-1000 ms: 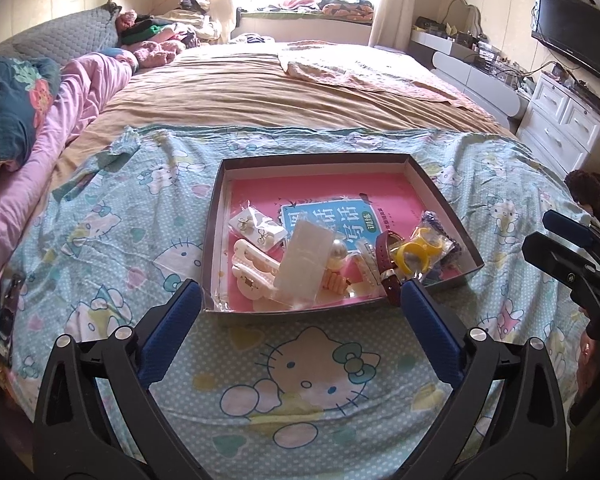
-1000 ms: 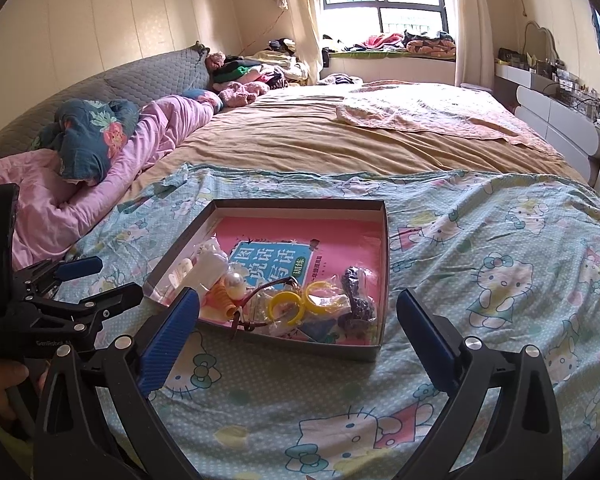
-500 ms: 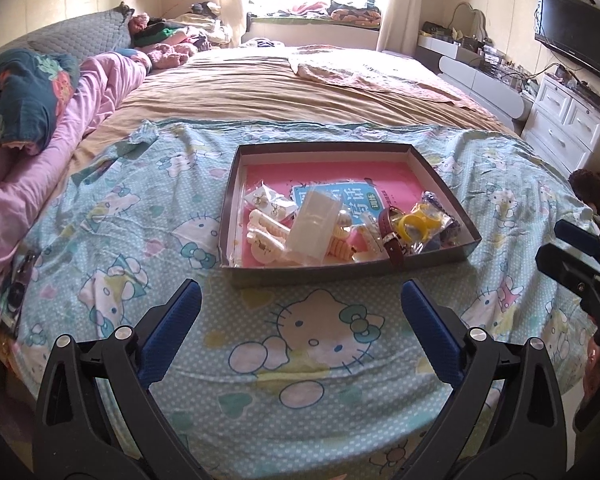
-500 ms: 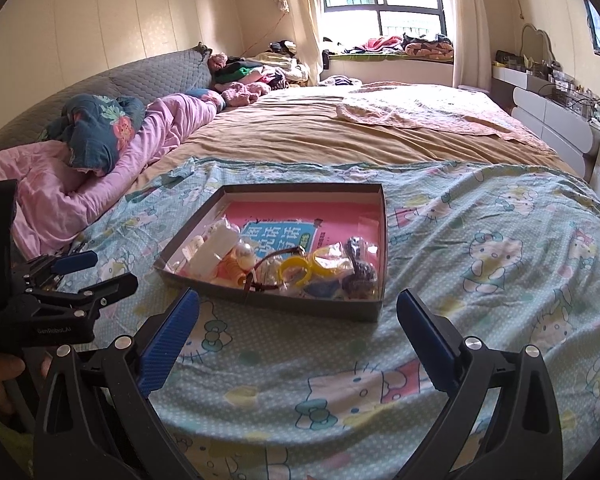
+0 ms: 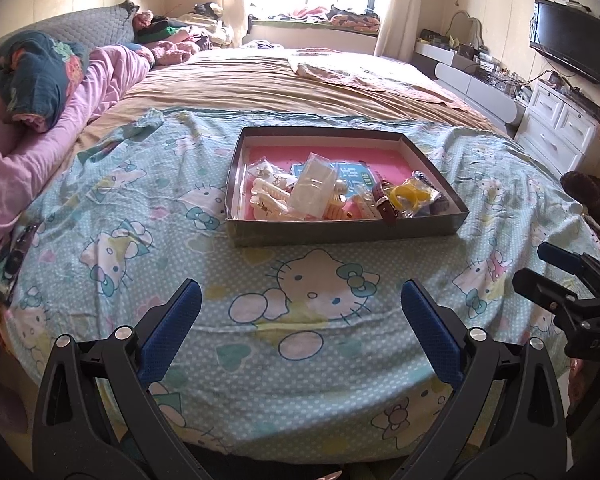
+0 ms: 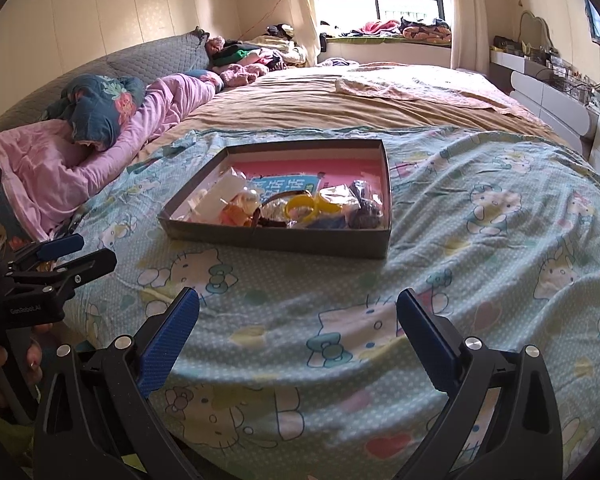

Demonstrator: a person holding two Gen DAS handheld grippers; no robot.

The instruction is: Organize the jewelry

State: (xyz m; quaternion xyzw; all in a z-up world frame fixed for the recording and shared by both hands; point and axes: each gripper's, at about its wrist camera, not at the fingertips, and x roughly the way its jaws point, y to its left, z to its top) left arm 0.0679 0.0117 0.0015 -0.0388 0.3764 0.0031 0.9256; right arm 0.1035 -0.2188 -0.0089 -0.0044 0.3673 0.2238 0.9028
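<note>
A shallow dark box with a pink floor sits on the Hello Kitty sheet; it also shows in the right wrist view. Inside lie a clear plastic case, a yellow bangle, a brown strap, cream hair clips and small bagged pieces. My left gripper is open and empty, low over the bed's near edge, well short of the box. My right gripper is open and empty, also short of the box. Each gripper shows at the side of the other's view.
The Hello Kitty sheet covers the near part of a large bed. A pink quilt and a dark pillow lie at the left. White drawers and a wall TV stand at the right.
Both grippers have drawn back and down from the box, which now sits farther away and smaller in both views. Both stay open and empty.
</note>
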